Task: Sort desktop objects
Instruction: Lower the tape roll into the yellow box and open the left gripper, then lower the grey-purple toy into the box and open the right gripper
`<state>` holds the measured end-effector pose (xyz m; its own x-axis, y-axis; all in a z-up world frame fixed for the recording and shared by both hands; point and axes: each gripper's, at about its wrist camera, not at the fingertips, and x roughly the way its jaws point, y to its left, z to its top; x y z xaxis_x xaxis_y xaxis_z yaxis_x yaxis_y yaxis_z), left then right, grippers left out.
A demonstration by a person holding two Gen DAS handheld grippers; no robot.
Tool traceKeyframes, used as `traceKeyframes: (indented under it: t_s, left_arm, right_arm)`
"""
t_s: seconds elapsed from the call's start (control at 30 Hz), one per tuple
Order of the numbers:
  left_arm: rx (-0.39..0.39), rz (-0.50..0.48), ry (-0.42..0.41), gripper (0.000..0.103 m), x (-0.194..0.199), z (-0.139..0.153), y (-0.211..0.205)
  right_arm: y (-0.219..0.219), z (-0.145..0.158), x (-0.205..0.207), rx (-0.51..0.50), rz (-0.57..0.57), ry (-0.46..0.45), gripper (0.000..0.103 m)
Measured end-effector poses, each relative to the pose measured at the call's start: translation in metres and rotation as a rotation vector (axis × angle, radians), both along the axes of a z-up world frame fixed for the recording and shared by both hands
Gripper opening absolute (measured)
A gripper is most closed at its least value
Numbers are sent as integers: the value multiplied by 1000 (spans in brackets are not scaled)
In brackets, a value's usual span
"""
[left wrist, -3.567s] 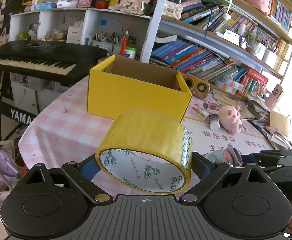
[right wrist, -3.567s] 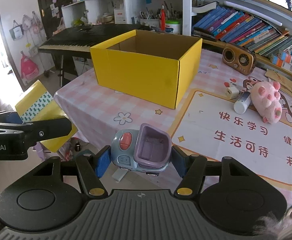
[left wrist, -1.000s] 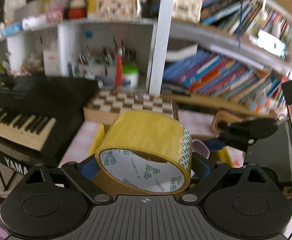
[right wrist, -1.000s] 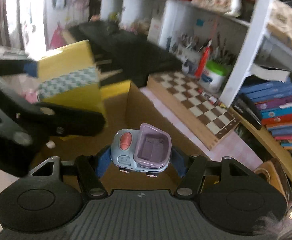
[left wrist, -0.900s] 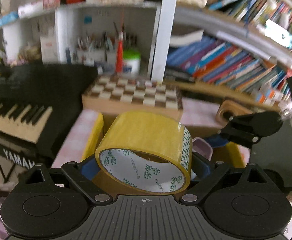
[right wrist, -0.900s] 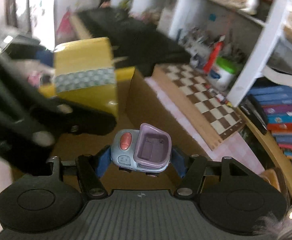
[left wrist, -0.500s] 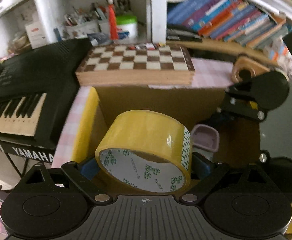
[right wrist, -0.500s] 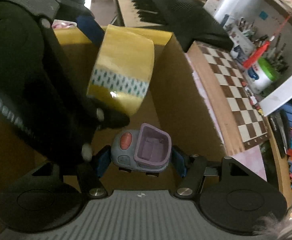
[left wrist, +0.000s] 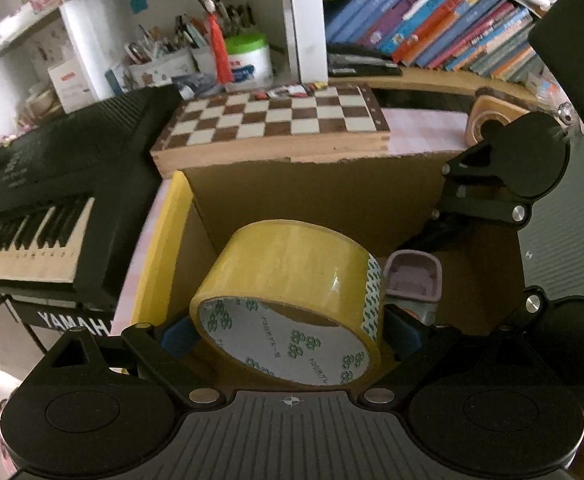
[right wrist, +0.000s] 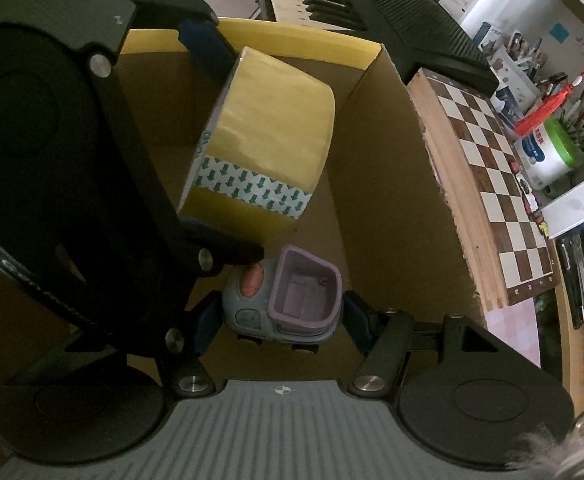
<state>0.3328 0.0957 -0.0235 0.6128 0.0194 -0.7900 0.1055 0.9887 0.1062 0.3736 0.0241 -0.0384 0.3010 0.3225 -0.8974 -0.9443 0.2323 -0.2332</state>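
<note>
My left gripper [left wrist: 290, 330] is shut on a yellow tape roll [left wrist: 288, 276] and holds it inside the yellow cardboard box [left wrist: 160, 240]. The roll also shows in the right wrist view [right wrist: 268, 136], above the box floor. My right gripper [right wrist: 280, 316] is shut on a small blue-grey toy truck with a purple bed [right wrist: 292, 300], low inside the same box [right wrist: 392, 184]. The truck shows in the left wrist view [left wrist: 412, 276], right beside the roll. The two grippers are close together in the box.
A wooden chessboard [left wrist: 276, 124] lies just behind the box. A black Yamaha keyboard [left wrist: 44, 184] stands to the left. Shelves with books [left wrist: 432, 36] and pen holders [left wrist: 164, 56] rise behind. A wooden speaker [left wrist: 492, 120] sits at the back right.
Both grippers have moved from in front of the box to over it and down inside it, each still holding its object. They have come closer together.
</note>
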Motion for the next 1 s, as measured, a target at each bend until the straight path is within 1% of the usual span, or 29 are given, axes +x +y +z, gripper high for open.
traceKeyframes:
  t_s: [0.13, 0.27, 0.4, 0.5, 0.6, 0.67, 0.73, 0.87, 1.0]
  left_arm:
    - [-1, 32, -70, 98, -5, 3, 0]
    - [0, 37, -124, 100, -12, 10, 1]
    - [-20, 41, -199, 101, -24, 24, 3]
    - [-31, 65, -242, 101, -33, 34, 7]
    - [-34, 97, -288, 101, -45, 46, 11]
    - [-16, 107, -325, 101, -58, 54, 13]
    - [-5, 116, -344, 101, -69, 59, 16]
    - [-21, 158, -376, 101, -92, 71, 24]
    - [-46, 198, -418, 101, -120, 82, 31]
  right_arm:
    - [-1, 1, 0, 20, -39, -20, 62]
    - [-6, 6, -2, 59, -80, -40, 70]
    - [-11, 10, -5, 84, -94, -61, 70]
    - [-16, 18, -5, 127, -137, -68, 70]
    - [-24, 30, -10, 178, -181, -82, 70]
    - [-32, 41, -17, 215, -209, -99, 70]
    - [-41, 52, -26, 251, -228, -127, 70]
    - [-58, 73, -43, 318, -264, -174, 70]
    - [-77, 93, -63, 394, -336, -196, 70]
